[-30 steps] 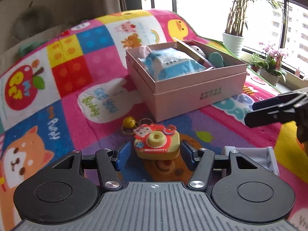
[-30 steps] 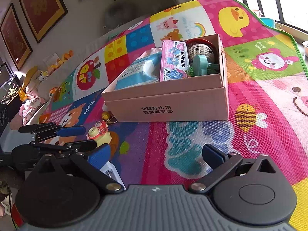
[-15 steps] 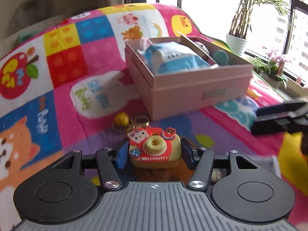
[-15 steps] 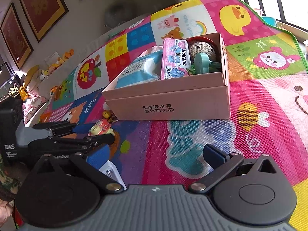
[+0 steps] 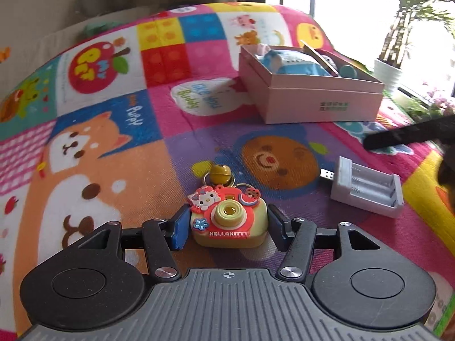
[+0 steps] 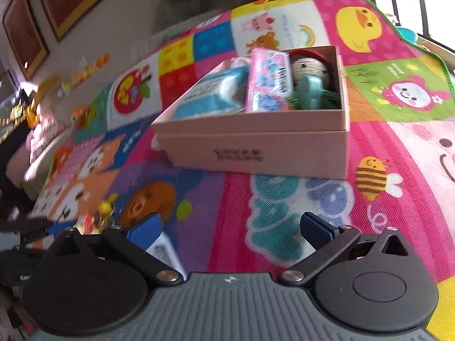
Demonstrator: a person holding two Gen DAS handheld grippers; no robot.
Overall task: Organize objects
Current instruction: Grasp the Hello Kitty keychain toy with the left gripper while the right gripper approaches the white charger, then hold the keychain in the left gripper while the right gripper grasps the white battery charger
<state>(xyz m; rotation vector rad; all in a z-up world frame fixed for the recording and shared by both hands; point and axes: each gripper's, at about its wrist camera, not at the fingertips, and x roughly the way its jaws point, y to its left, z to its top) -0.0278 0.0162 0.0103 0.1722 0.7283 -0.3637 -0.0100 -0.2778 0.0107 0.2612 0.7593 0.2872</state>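
toy camera goes to the pink box next

the toy camera sits low in the middle of the left wrist view, right between the blue pads of the left gripper. it is red and yellow with a kitty on top. a little yellow bell and a ring hang off its far side. the pads look pressed to both sides of the toy, so the jaws are narrow and seem to hold it. whether the toy is lifted off the play mat or rests on it cannot be told.

the pink box stands in the upper right of that view, well apart from the toy. it already has a blue pack, a pink pack and a knitted doll inside, so there is not much room left. a white battery charger lies on the mat at the right, near the toy.

to do this step well, the left gripper should likely keep a steady squeeze, lift the toy straight up so the bell and ring do not drag, carry it over the box wall, and let go only above a free gap.

the right gripper shows at the bottom of the right wrist view. its jaws are wide apart and hold nothing. only mat shows between them, and the white charger peeks out by the left pad.
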